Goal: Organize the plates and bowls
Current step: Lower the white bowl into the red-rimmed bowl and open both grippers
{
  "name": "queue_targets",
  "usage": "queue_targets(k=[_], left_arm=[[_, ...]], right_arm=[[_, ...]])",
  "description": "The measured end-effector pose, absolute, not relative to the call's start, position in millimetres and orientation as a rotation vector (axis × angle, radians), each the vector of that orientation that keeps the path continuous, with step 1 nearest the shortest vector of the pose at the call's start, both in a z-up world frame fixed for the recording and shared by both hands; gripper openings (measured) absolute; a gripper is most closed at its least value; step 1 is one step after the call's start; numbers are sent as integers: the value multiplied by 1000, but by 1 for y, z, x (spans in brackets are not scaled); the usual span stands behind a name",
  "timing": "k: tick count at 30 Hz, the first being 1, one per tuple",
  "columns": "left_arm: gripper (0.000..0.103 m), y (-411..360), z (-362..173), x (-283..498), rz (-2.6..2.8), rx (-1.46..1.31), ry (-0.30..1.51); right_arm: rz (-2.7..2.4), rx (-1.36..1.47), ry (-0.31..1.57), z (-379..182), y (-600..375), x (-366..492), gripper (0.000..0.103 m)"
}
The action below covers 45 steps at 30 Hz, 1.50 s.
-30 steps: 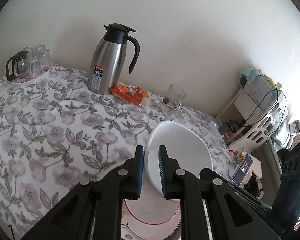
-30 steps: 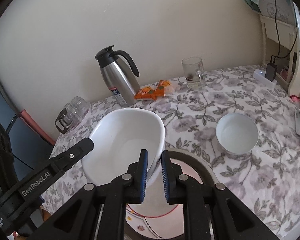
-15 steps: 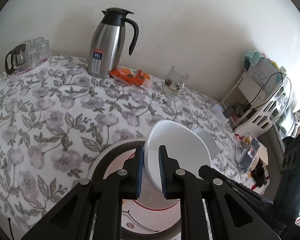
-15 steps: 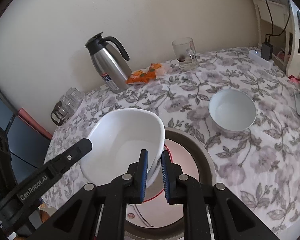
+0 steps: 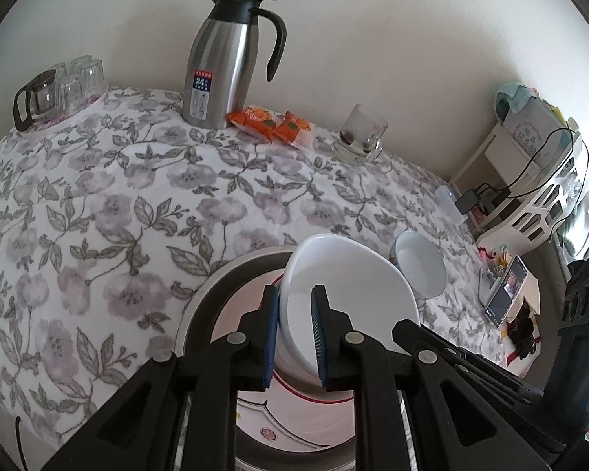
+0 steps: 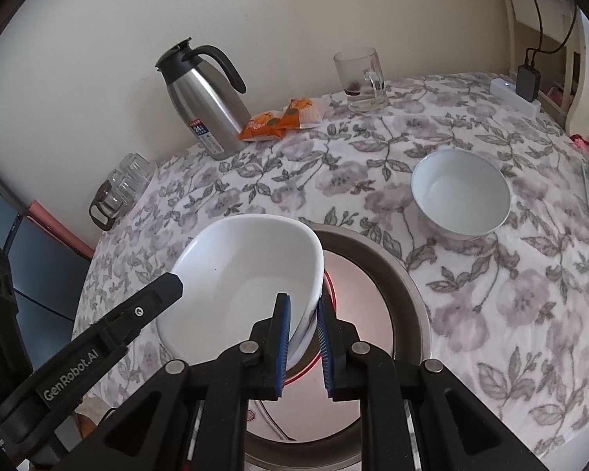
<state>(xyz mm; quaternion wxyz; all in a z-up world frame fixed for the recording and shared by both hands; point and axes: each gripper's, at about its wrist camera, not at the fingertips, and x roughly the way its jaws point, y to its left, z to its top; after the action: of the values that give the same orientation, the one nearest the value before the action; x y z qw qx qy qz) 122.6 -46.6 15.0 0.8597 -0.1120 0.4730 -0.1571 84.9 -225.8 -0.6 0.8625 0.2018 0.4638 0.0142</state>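
A round table in a floral tablecloth (image 5: 110, 212) fills both wrist views, and more of it shows now than a second ago, when wall took up the upper half of each picture. At its near edge lies a wide metal tray (image 6: 388, 271) holding a red-rimmed plate (image 6: 335, 294); a second ago only a sliver of that tray showed. Above it hangs the large white oval bowl (image 6: 247, 271), tilted, now lower and overlapping the tray's far rim. The left gripper (image 5: 294, 335) is clamped on one side of the bowl's rim and the right gripper (image 6: 303, 345) on the opposite side, as before. A small white bowl (image 6: 461, 192) stands on the cloth just beside the tray. Along the wall sit a steel thermos jug (image 5: 222, 62), a glass mug (image 5: 361, 133) and orange snack packets (image 5: 273, 123), unmoved.
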Motion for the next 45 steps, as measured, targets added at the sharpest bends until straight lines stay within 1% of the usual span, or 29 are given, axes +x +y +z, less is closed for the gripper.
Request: queue_targets(k=[17,33,34,39,42,43,45], left_arm=[[17,-48,2,125,-324,-202,1039],[17,-46,3,123,-341,-225,1045],[20,-45,3,123,-342,-229,1048],[20,-42,4,125,-343,-247,1050],[22,-38,6,126,-336,-265,1046],[24,-37,6,126,-332,-272,1044],[26,-33,9,126,-324,-281,1034]], right_arm=[[24,408,995,-6,-224,87,17],[29,413,998,-8,-223,86,17],[28,417,998,-8,-222,85,17],[30,415,999,-8,-224,86,17],[39,415,995,-6,-223,86,22],[39,407,991,-4,-221,85,23],[35,396,985,-2,-220,84,23]])
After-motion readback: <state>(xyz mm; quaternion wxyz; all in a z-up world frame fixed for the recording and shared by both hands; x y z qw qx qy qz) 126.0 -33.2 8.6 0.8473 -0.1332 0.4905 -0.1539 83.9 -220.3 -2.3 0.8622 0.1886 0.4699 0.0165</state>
